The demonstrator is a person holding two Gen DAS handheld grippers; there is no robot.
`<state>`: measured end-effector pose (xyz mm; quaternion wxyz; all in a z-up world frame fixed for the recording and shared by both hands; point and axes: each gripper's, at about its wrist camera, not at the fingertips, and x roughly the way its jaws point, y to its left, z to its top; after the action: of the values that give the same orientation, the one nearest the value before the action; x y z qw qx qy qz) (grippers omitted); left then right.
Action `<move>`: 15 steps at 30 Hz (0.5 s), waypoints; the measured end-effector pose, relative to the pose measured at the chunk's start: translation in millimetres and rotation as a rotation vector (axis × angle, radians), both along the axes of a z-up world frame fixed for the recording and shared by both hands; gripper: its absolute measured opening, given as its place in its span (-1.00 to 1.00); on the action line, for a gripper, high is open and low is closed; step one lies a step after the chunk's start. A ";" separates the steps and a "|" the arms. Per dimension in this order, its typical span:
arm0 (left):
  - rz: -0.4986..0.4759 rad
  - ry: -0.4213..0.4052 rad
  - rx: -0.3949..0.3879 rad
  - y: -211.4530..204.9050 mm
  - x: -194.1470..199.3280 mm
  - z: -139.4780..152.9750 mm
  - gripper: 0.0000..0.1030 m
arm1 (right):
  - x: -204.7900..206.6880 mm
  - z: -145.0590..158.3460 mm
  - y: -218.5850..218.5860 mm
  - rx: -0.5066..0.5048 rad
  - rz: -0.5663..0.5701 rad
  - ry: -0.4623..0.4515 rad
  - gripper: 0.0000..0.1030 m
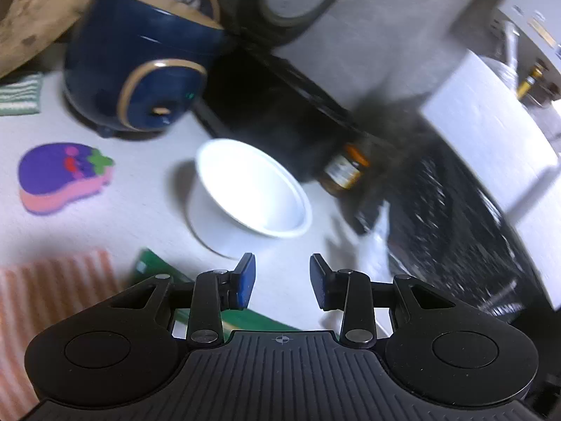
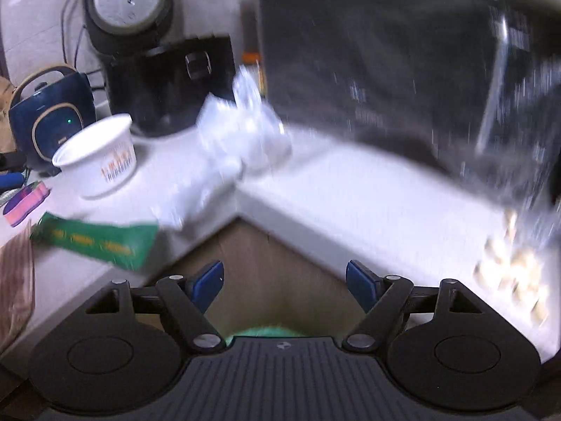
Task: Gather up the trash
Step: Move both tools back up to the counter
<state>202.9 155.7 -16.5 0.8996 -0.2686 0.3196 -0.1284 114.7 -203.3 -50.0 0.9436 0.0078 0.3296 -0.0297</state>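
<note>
A white paper cup (image 1: 250,193) stands on the white counter, just ahead of my left gripper (image 1: 282,282), which is open with nothing between its blue pads. A green wrapper (image 1: 154,268) lies beside its left finger. In the right wrist view the same cup (image 2: 100,156) stands at the left, the green wrapper (image 2: 100,242) lies at the counter's edge, and a crumpled clear plastic bag (image 2: 242,129) sits in the counter's corner. My right gripper (image 2: 284,286) hangs open and empty over the brown floor, short of the counter.
A dark blue appliance (image 1: 140,70), a black appliance (image 1: 266,119), a round cooker (image 2: 128,0) and a jar with an orange lid (image 1: 345,170) crowd the back. A purple and pink sponge (image 1: 59,177) and a striped cloth (image 1: 45,301) lie left. A dark microwave door (image 2: 403,70) fills the right.
</note>
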 end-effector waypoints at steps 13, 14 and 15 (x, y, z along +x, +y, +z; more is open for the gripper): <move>0.004 0.083 -0.039 52.2 28.1 -26.9 -0.26 | 16.3 17.3 91.2 -0.106 0.072 -0.025 0.74; 0.011 0.085 -0.035 52.8 25.9 -29.7 -0.26 | 18.0 15.6 92.9 -0.090 0.102 -0.013 0.74; 0.025 0.086 -0.033 53.1 23.2 -32.0 -0.26 | 21.0 13.6 93.8 -0.075 0.134 -0.004 0.74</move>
<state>226.1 208.8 -48.6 0.8818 -0.2929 0.3526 -0.1108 135.6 -109.5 -36.4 0.9437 -0.0497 0.3262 0.0214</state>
